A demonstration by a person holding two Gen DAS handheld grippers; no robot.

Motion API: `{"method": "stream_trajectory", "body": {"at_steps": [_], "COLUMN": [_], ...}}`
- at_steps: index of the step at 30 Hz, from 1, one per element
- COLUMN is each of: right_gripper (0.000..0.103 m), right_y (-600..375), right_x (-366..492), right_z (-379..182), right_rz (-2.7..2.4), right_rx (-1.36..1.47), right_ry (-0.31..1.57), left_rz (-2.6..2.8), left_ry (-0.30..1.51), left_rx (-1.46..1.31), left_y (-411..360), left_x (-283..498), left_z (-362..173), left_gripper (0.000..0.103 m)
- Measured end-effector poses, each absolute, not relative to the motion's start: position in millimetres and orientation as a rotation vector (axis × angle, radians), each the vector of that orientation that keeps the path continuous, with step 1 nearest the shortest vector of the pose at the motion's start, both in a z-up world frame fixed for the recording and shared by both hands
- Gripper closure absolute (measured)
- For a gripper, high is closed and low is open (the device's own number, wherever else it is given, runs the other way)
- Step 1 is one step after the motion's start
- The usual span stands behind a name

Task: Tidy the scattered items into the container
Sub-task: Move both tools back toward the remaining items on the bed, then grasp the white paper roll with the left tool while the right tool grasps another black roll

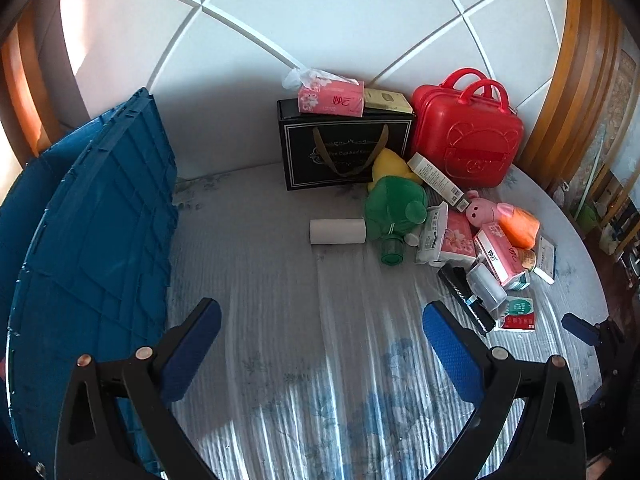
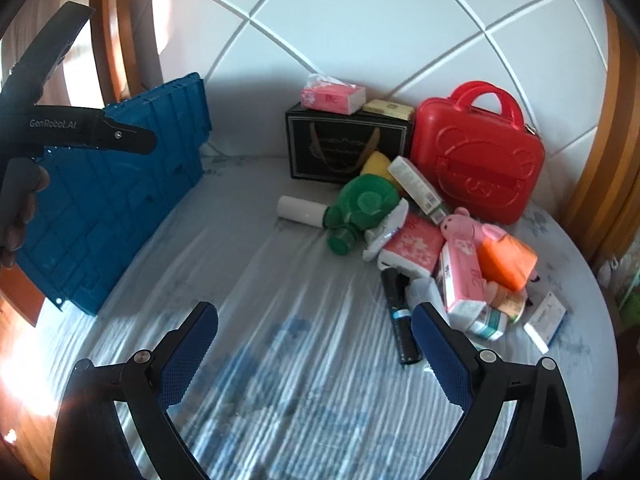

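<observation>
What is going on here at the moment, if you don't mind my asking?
A person holds a two-finger gripper in each hand over a bed, about to tidy a heap of small things. The left gripper and right gripper both have their jaws open and hold nothing. The pile, with a green plush toy and a white roll, lies untouched; the blue crate stands on the left.

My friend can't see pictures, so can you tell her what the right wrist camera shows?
The right gripper hangs open and empty over a bed with a messy pile of things: a green plush toy, a pink pig toy, tissue packs and a white roll. A red case stands behind them, and a blue crate on the left.
</observation>
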State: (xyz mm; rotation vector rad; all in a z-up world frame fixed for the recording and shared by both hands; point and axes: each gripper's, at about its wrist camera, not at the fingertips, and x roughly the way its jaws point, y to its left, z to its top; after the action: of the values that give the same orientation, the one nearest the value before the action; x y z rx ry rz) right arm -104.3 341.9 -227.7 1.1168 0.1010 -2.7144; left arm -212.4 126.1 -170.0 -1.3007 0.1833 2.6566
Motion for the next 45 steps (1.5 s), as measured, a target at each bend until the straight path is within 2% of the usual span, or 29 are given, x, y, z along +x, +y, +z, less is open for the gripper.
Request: {"method": "stream_trajectory", "body": {"at_steps": [9,18,21,23,27,31,35,39,43,45], "right_gripper": [0.013,0.014,0.016,0.026,0.035,0.035,0.037,0.047,0.071,0.072], "right_y": [366.3,381.3,382.5,387.9,400.1,408.4,410.9,416.6,423.2,424.0], "right_x": [-165.6,-219.4,-230.0,-234.4,-234.1,-229.1,-223.7,-219.5,-217.3,-214.4], "right_z": [-318.5,-384.5,-394.2,-401.9,-418.5,-420.0,-419.6,-417.4,-414.9,-414.4], "right_rz": [-2.725,-2.766,-2.737,-2.695,-2.62,-2.627,-2.652,-2.68,-2.702,-2.699], "right_rx": [1.221,1.355,1.361,1.413,1.498,1.479,1.45,1.448,1.463,1.464], "right_ry": [0.207,0.26,0.309,0.271,0.187,0.12,0.101,0.067,0.044,0.04], "left_rz": [2.593,2.517,2.516,2.511,2.411,2.27,2.215,2.205,2.216,2.231], "left_ry": [0.297,0.329,0.443,0.532,0.792,0.942,0.945,0.887,0.817,0.761], "left_rx": [-1.359,-1.392,-1.331,-1.257,-1.147,-1.109,-1.139,-1.137,-1.155,-1.17], "left_y": [155.3,178.1,189.4,197.0,213.3,220.0,219.6,216.6,215.3,211.9], "left_x": [-275.8,-319.7,-350.4,-372.5,-405.3,-423.9,-438.6,-443.9,-437.3,-428.2], "left_z": [-255.0,-326.6,-346.5,-355.0,-375.4,-399.1,-417.0,-421.6,-420.0,-417.2], "left_gripper": [0.0,0.0,0.0,0.0,0.0,0.001,0.003,0.012,0.027,0.035]}}
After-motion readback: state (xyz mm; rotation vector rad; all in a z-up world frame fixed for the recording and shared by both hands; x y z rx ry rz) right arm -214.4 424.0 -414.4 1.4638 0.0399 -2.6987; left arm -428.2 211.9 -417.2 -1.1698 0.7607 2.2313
